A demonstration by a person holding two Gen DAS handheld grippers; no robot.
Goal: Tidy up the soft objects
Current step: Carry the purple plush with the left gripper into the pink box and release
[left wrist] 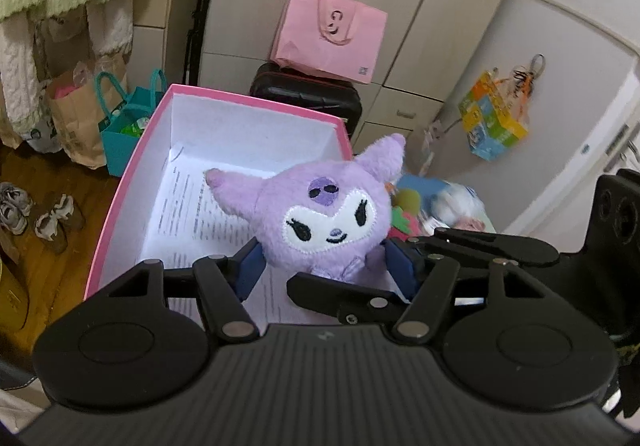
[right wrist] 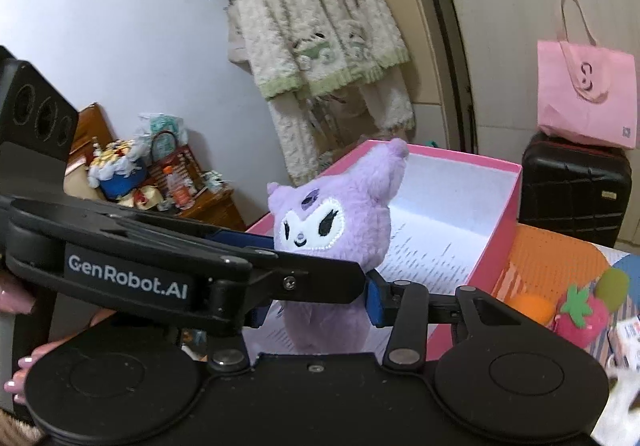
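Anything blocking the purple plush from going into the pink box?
Nothing visible. Both the left gripper and right gripper clamp the purple plush, held over the open pink box. Only printed paper lines its floor.

Both wrist views look forward along their fingers, close on the plush (left wrist: 320,214) (right wrist: 332,230); they share the pink box (left wrist: 120,202) (right wrist: 496,242) and wardrobe behind
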